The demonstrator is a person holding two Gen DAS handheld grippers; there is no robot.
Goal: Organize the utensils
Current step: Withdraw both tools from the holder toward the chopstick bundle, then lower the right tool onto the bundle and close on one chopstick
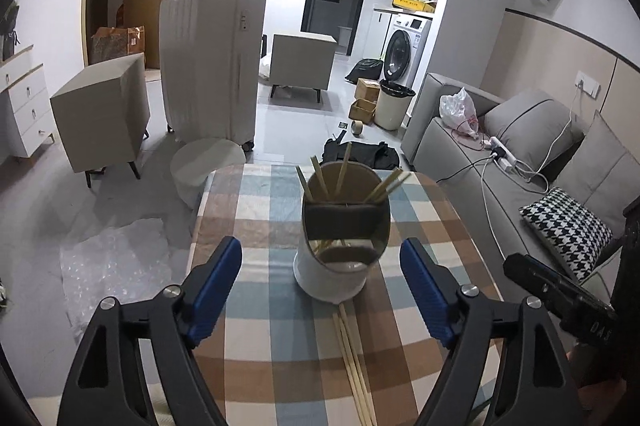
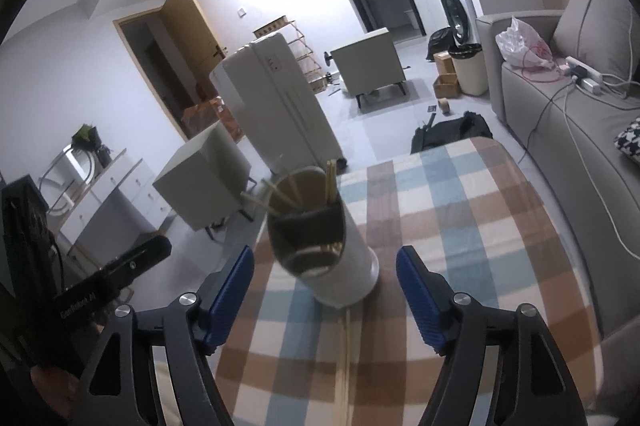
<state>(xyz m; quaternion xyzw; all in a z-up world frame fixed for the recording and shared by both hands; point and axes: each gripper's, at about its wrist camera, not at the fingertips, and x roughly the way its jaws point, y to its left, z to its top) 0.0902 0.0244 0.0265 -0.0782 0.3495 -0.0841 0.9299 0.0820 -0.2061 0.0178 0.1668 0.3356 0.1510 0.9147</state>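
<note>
Checked cloth [image 1: 256, 209] covers the table; mid-frame stands the holder [image 1: 340, 246], several chopsticks already upright inside, while loose chopsticks [image 1: 354, 358] lie at lower centre, probably awaiting pickup. Left gripper [image 1: 320, 278] and right gripper [image 2: 325, 284] both gape wide, empty.

Under my grippers lies a checked tablecloth [image 1: 256, 193] in pale blue, tan-brown and cream squares. Ahead of my left gripper [image 1: 321, 290], with its ribbed blue pads on black arms, stands a white cylindrical utensil holder [image 1: 316, 280] with a dark divider inside. Pale yellow-tan wooden chopsticks [image 1: 320, 177] poke from it; more of the same colour [image 1: 354, 358] lie just before my fingers. My right gripper [image 2: 325, 292] wears identical blue and black. To my right rests a black-and-white houndstooth cushion [image 1: 566, 226] on a grey fabric sofa [image 1: 452, 153].
</note>
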